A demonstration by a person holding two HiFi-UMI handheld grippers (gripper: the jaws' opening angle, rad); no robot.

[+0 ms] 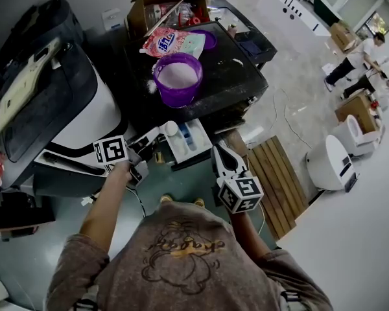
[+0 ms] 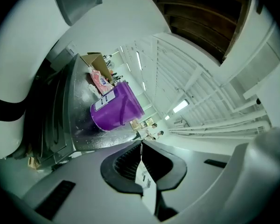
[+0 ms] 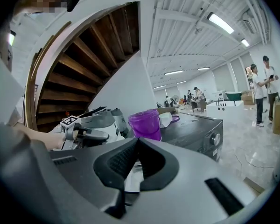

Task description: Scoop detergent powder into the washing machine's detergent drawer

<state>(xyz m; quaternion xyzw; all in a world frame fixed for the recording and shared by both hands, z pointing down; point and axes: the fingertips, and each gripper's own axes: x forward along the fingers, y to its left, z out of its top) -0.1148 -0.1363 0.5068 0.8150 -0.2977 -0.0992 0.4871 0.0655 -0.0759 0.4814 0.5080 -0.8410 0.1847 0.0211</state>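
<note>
Left gripper (image 1: 154, 135) jaws pressed together, tips just beside open detergent drawer (image 1: 189, 141); right gripper (image 1: 218, 153) jaws likewise together, near drawer's opposite side.

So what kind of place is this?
Probably a test hall or workshop, not a home: several washers stand on an open floor, with cardboard boxes, people at work and long ceiling lights.

The pink-and-white detergent bag (image 1: 172, 43) carries bold blue characters across its face, too blurred to read. The purple bucket (image 2: 115, 107) bears a white label with dark print, too small to make out. The cubes on the left gripper (image 1: 157, 133) and right gripper (image 1: 218, 151) show only black-and-white square marker patterns. The drawing on the person's shirt (image 1: 181, 251) holds no legible lettering.
</note>
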